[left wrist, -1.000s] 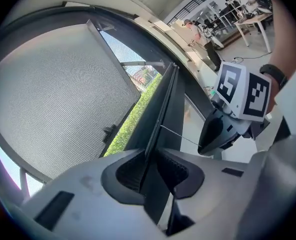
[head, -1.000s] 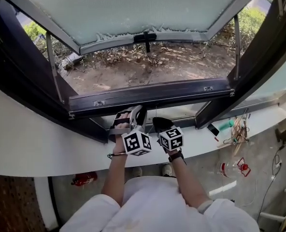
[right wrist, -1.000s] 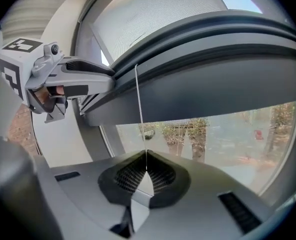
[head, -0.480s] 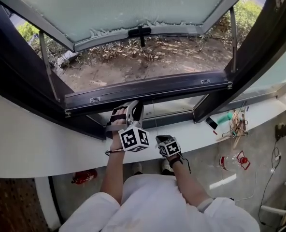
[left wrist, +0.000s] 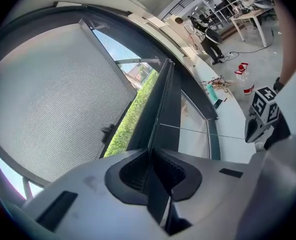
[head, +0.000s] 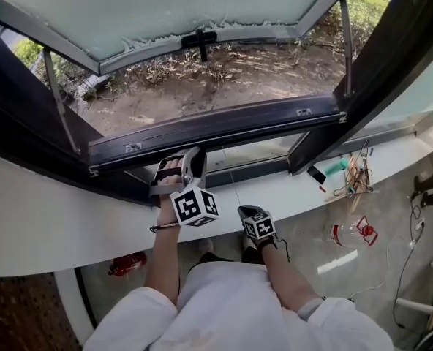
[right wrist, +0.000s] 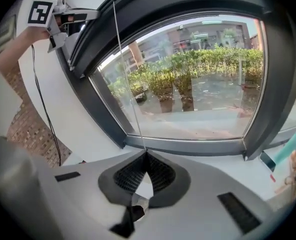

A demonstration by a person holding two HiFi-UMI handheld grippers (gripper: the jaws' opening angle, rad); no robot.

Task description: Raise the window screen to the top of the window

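A dark crossbar (head: pixel 224 126) spans the open window. My left gripper (head: pixel 189 161) reaches up to the crossbar's underside and stays shut on its thin dark edge (left wrist: pixel 158 134). A fine pull cord (right wrist: pixel 128 84) runs down from the frame to my right gripper (right wrist: pixel 146 156), whose pads are shut on it. In the left gripper view the same cord (left wrist: pixel 203 132) stretches across the lower pane towards the right gripper (left wrist: pixel 260 119). In the head view the right gripper (head: pixel 247 212) hangs low by the white sill (head: pixel 304 189). A grey meshed panel (left wrist: pixel 53 94) fills the left of the left gripper view.
The sash (head: pixel 165 6) swings outward above, with a black handle (head: pixel 200 41). A fixed lower pane (right wrist: pixel 188 94) sits under the crossbar. Wires, a teal tool and a phone (head: pixel 352 178) lie on the sill's right end. On the floor stand a bottle (head: pixel 352 234) and a red object (head: pixel 129 263).
My right gripper dropped from beside the left one to the sill's front edge, staying shut. The left gripper kept its place on the crossbar.
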